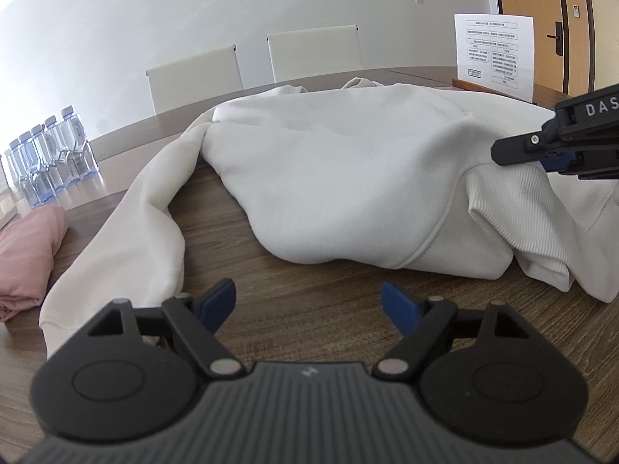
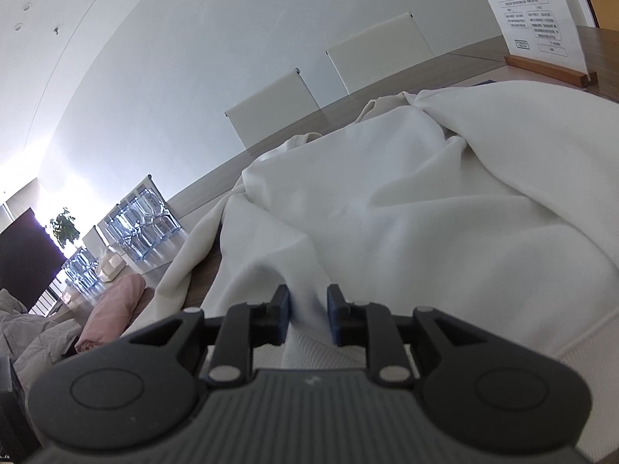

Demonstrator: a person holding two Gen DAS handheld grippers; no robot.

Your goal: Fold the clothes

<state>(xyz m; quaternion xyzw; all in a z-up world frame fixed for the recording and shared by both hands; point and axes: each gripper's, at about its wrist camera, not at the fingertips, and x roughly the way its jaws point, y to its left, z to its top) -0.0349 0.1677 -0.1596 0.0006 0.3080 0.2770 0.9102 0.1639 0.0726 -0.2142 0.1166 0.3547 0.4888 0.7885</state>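
Left wrist view: the cream-white cotton sweatshirt (image 1: 348, 162) lies rumpled on the brown wood-grain bench (image 1: 317, 301), straight ahead of the left tool (image 1: 307, 303).
Left tool state: blue pads spread wide, nothing between them, hovering over bare bench just short of the garment's near edge.
Right tool state: the right tool (image 2: 307, 315) has a ridge of ribbed hem cloth standing between its blue pads; the jaws stand narrow, yet the pads look slightly clear of the cloth, so I judge this a loosening grip and not a firm pinch.
Right tool in left view: it enters from the right edge (image 1: 549, 154), resting over the raised ribbed hem (image 1: 514, 208).
Garment axis: the body runs away from both tools toward the far bench edge, hem near, collar end far.
Loose sleeve: one long sleeve (image 1: 127, 224) trails down the left, its cuff near the left tool's left finger.
Nearer hand: the left tool is closer to that sleeve and to the hem's left part; the right one is already at the hem's right part.
Likely next need: reach forward and left for sleeve or hem.
Bystanders: a folded pink cloth (image 1: 27, 255) and clear water bottles (image 1: 50, 158) sit well left.
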